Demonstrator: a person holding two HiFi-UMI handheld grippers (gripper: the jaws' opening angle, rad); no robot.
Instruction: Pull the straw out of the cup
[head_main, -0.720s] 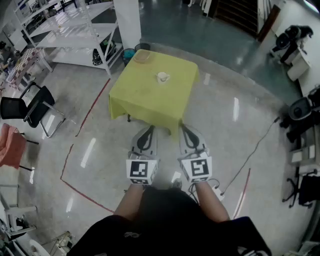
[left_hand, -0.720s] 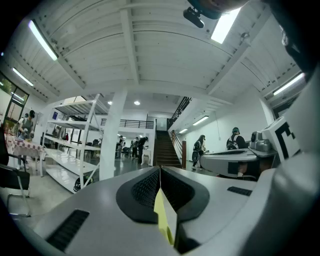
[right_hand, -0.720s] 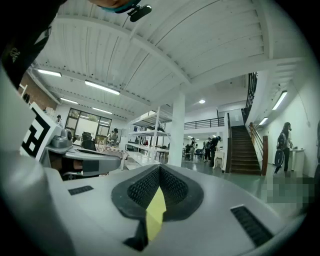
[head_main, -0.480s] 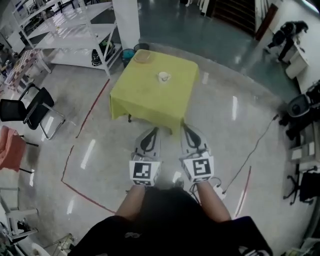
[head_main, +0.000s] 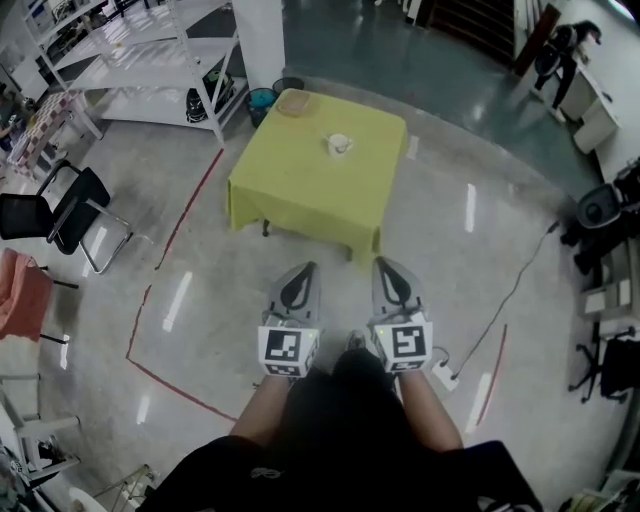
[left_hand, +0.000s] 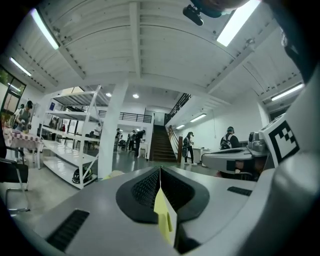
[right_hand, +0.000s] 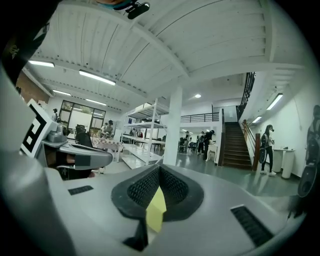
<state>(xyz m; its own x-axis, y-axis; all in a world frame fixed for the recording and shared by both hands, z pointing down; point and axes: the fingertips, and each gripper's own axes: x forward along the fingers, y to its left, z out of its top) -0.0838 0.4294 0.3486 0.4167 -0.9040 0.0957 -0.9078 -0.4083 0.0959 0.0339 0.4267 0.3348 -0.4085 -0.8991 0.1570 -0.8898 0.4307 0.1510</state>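
Observation:
A white cup (head_main: 340, 145) stands on the yellow-clothed table (head_main: 300, 185), well ahead of me in the head view; it is too small to make out a straw. My left gripper (head_main: 305, 267) and right gripper (head_main: 384, 262) are held side by side over the floor, short of the table's near edge. In the left gripper view the left gripper (left_hand: 160, 169) has its jaws pressed together with nothing in them. The right gripper (right_hand: 159, 167) looks the same in its own view. A sliver of yellow shows low in each slit.
A shallow dish (head_main: 293, 103) sits at the table's far corner. White shelving (head_main: 150, 60), a pillar (head_main: 258, 40) and a teal bin (head_main: 262, 97) stand behind it. A black chair (head_main: 60, 210) is at left. A cable (head_main: 510, 295) and power strip (head_main: 445, 375) lie at right.
The head view has shifted a little, so the table sits slightly higher and further right. Both grippers appear lower in the picture, still side by side and shut.

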